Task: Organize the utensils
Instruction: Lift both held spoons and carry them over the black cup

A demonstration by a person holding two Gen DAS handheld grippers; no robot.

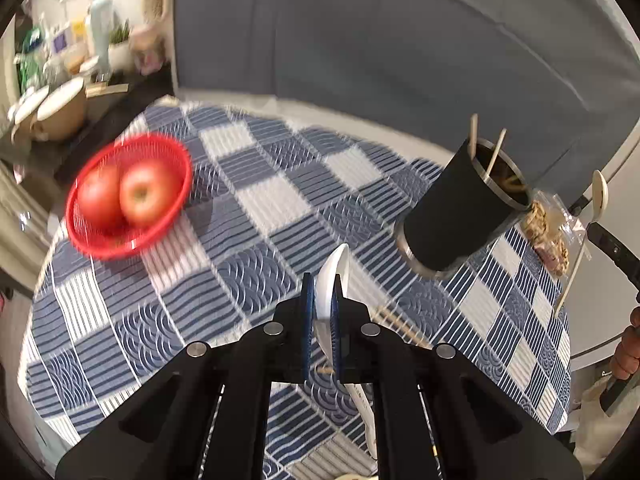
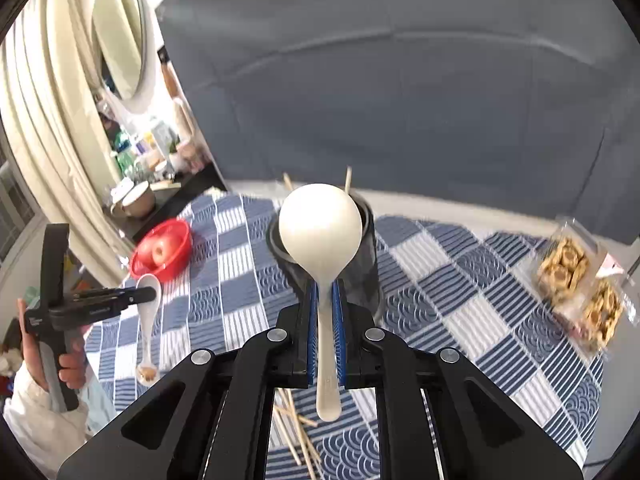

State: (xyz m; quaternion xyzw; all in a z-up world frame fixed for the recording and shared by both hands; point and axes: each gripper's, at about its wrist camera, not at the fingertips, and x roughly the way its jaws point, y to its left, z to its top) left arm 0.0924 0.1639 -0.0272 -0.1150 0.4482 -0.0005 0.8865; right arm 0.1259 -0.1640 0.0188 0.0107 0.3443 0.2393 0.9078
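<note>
My left gripper [image 1: 323,279] is shut on a white ceramic spoon [image 1: 335,266], held above the checked tablecloth with its bowl pointing away. My right gripper [image 2: 325,289] is shut on the handle of a cream spoon [image 2: 320,228], whose round bowl hangs in front of the black utensil cup [image 2: 366,276]. That steel-rimmed cup [image 1: 452,220] holds a few chopsticks. More loose chopsticks [image 2: 296,432] lie on the cloth under the right gripper. In the right wrist view the left gripper [image 2: 146,294] shows at the left with its white spoon [image 2: 149,320].
A red basket [image 1: 92,236] with two apples sits at the table's left. Clear snack packets [image 2: 576,284] lie at the right near the edge. A grey sofa [image 1: 400,40] backs the round table [image 1: 120,360]. A cluttered counter [image 1: 60,92] stands at the far left.
</note>
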